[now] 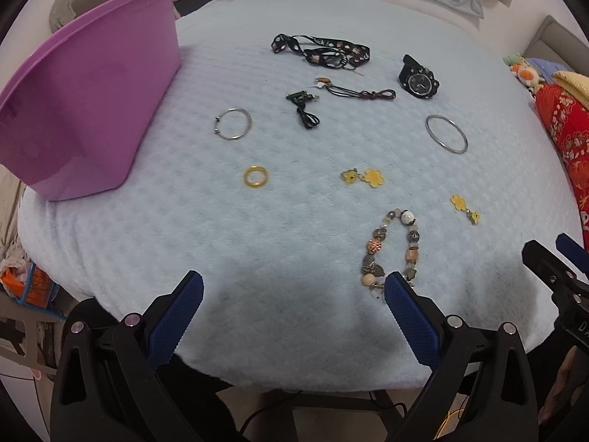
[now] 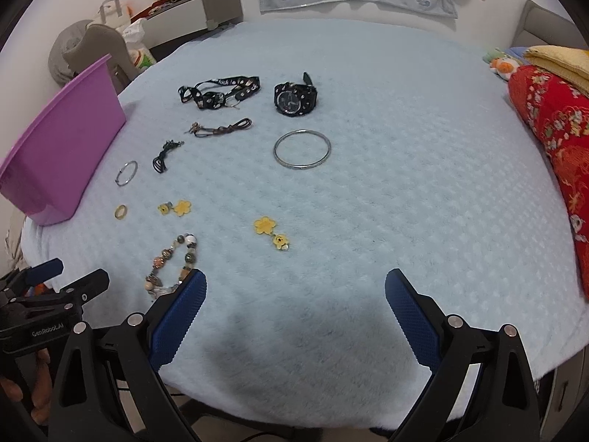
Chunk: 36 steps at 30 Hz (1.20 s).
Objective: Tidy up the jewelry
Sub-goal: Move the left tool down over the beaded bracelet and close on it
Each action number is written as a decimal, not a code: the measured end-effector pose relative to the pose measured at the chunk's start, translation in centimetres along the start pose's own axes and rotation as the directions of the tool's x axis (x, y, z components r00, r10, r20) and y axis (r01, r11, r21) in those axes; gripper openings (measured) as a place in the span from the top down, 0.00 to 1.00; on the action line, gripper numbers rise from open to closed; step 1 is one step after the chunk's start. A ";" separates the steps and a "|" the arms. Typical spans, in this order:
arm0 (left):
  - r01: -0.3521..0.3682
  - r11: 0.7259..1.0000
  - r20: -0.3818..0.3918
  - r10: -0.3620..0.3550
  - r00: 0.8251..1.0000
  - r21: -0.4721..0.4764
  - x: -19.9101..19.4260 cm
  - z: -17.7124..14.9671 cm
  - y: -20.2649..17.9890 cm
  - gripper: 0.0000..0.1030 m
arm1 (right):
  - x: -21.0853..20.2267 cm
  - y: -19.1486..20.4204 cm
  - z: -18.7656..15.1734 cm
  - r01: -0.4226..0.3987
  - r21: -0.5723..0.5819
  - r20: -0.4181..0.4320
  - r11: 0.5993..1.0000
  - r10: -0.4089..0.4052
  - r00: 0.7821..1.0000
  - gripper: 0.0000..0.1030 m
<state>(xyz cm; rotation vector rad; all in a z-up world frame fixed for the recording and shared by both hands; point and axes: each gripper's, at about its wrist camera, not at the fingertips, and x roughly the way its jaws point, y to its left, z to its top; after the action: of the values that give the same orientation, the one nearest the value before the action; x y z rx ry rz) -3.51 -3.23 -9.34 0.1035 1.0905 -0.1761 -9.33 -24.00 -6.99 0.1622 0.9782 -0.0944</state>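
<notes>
Purple bin (image 1: 84, 110) interior hidden; beaded bracelet (image 2: 173, 261) end behind claw finger.

jewelry (image 2: 302, 149) | scattered flat, apart, on blue blanket (image 2: 405, 184) | purple bin (image 1: 81, 110) upright, left

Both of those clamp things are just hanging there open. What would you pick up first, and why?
Probably the multicoloured beaded bracelet. It lies nearest the left gripper, right beside one open finger, and nothing is held yet. I would ease that gripper forward over the beads, close on them, then carry them to the purple plastic bin on that same side.
</notes>
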 end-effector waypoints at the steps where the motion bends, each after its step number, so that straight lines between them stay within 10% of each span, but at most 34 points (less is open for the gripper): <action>1: 0.006 1.000 0.000 -0.006 1.000 0.003 0.3 0.0 -0.3 0.06 | 0.7 -0.2 0.0 -0.014 -0.013 -0.007 1.000 0.014 1.000 0.09; 36: -0.102 0.986 0.056 0.110 0.992 -0.132 5.2 -2.0 -6.0 0.06 | 10.1 -1.1 2.4 -0.124 -0.307 -0.068 0.944 0.109 0.992 0.10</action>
<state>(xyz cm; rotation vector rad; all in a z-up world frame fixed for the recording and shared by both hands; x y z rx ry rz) -4.06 -9.29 -14.87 0.0397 1.0280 -0.0133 -1.94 -25.60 -14.21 -0.0682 1.0185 0.1737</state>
